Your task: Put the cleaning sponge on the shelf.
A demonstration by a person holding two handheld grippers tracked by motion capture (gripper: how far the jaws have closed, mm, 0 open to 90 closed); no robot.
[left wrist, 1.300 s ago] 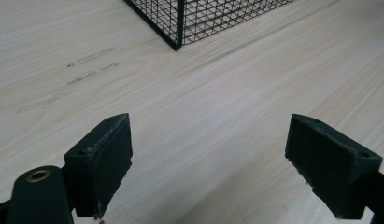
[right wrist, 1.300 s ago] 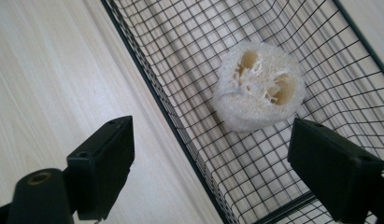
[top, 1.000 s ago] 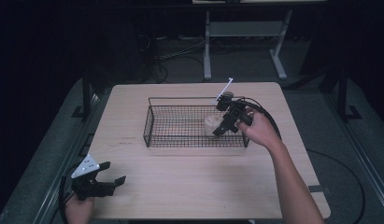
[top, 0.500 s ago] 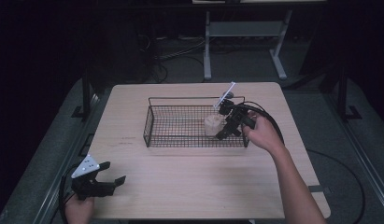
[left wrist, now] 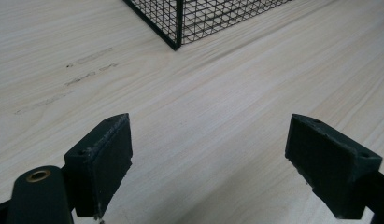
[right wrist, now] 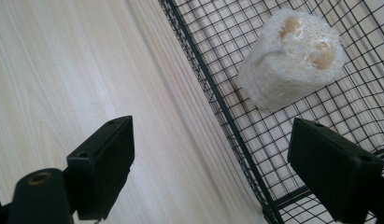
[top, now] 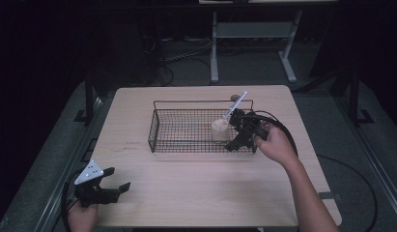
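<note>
Wire basket (right wrist: 236,140) holds the pale loofah piece (right wrist: 292,58), lying free beyond the right gripper (top: 240,137), whose jaws gape empty (release seems done). Left gripper (top: 105,187) idles wide open, holding nothing; next, I'd judge, comes lifting clear of the rim

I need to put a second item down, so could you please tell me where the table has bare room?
The light wooden table is bare between the black wire basket and the left tongs, and left of the basket. Inside, the basket's left half is free. It is crowded at its right end, where the pale loofah sponge sits beside the right tongs.
</note>
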